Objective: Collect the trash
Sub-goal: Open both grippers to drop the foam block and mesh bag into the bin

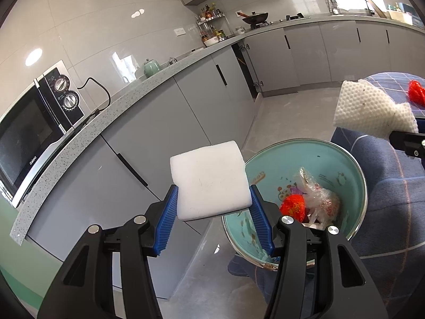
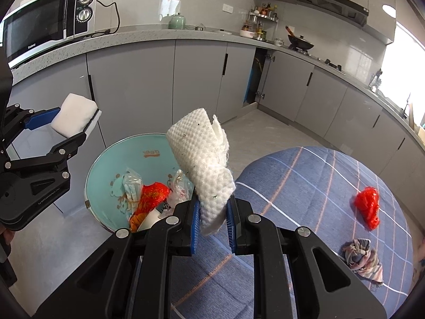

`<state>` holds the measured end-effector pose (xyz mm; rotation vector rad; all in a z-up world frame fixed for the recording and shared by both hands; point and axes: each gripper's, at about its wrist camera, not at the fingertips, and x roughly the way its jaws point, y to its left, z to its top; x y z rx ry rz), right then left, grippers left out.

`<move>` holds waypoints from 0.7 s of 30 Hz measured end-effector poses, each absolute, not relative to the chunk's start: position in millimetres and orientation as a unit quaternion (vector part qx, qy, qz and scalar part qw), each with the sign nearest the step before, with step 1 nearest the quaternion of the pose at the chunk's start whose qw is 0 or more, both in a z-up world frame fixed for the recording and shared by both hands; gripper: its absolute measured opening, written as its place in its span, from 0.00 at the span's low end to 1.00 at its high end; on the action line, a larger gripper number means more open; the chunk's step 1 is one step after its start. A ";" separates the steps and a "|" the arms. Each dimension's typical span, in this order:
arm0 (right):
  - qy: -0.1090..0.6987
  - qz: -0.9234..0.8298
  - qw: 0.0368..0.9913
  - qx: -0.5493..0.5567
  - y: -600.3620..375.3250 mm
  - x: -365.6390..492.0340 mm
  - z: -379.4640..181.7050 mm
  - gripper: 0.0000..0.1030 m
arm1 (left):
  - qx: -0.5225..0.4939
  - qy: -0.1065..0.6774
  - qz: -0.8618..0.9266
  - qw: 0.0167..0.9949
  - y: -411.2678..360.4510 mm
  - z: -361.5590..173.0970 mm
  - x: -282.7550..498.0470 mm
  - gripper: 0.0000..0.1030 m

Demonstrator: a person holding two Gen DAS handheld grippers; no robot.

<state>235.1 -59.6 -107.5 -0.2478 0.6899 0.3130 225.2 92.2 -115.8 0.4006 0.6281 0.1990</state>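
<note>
Blue pads of our left gripper (image 1: 212, 207) pinch a white foam block (image 1: 209, 180) just short of the teal bin (image 1: 342, 156), right gripper (image 2: 212, 220) clamps a crumpled paper towel (image 2: 204, 164) near its rim; releasing now risks both landing outside.

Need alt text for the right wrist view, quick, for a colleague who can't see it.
The right gripper pinches a crumpled white textured wipe above the table edge, beside a teal bin holding wrappers. A red wrapper and crumpled cloth lie on the blue checked tablecloth.
</note>
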 end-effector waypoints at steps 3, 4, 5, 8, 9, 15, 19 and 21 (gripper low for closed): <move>0.337 0.156 0.920 -0.123 -56.8 237.5 -110.0 0.18 | 0.195 0.308 0.096 0.926 92.1 -117.4 226.2 0.52; 0.338 0.157 0.920 -0.123 -56.0 238.4 -110.8 0.18 | 0.195 0.308 0.095 0.926 92.3 -117.8 226.5 0.52; 0.338 0.159 0.919 -0.124 -55.1 239.3 -111.5 0.18 | 0.195 0.308 0.095 0.926 92.5 -118.2 226.8 0.52; 0.339 0.163 0.918 -0.125 -53.4 242.6 -113.8 0.18 | 0.194 0.309 0.091 0.927 92.0 -118.4 228.2 0.53; 0.339 0.164 0.918 -0.125 -53.4 243.1 -114.1 0.18 | 0.194 0.309 0.092 0.927 91.7 -118.5 228.8 0.53; 0.328 0.170 0.920 -0.129 -48.6 250.7 -119.0 0.45 | 0.191 0.308 0.093 0.927 90.7 -121.8 230.5 0.70; 0.330 0.167 0.921 -0.120 -52.5 253.8 -123.3 0.53 | 0.191 0.309 0.093 0.927 91.0 -124.7 230.2 0.79; 0.330 0.163 0.922 -0.119 -56.7 252.6 -124.7 0.55 | 0.190 0.309 0.097 0.927 91.8 -125.6 230.1 0.81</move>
